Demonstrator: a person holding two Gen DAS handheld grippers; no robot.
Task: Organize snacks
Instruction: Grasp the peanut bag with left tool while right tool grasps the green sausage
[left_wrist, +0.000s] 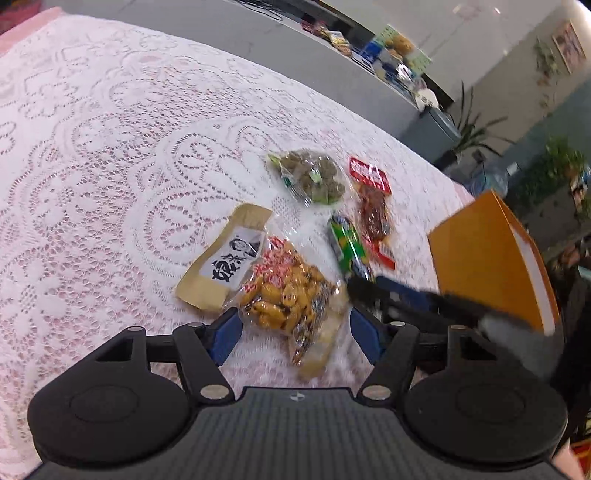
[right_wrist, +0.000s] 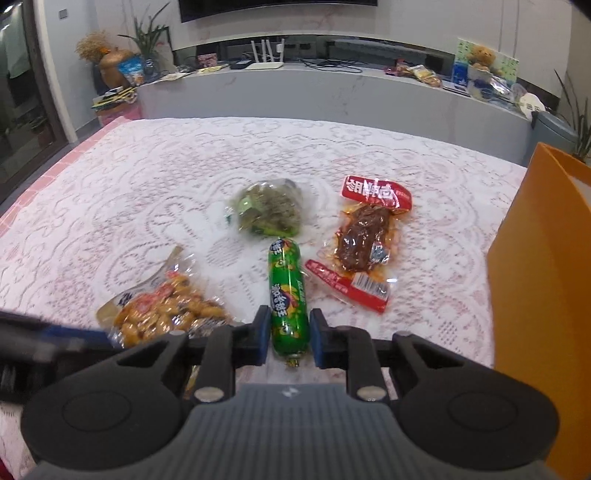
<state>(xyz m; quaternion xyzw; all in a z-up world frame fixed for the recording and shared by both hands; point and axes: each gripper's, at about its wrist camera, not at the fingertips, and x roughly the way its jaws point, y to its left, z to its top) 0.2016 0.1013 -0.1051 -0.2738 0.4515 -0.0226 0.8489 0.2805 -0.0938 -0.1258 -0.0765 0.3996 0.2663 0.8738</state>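
While the left claw (left_wrist: 293, 326) stands spread over the nuts (left_wrist: 286, 291), the right claw (right_wrist: 288, 341) pinches the sausage (right_wrist: 288, 295) — long axis pointing away

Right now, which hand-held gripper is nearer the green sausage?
Right. The right hand-held gripper has its fingers on either side of the green sausage, closed on it. The left hand-held gripper straddles the peanut bag beside it.

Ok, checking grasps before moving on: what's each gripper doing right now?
Left gripper: open, its fingers either side of the peanut snack bag, not pressing it.
Right gripper: shut on the green sausage stick.
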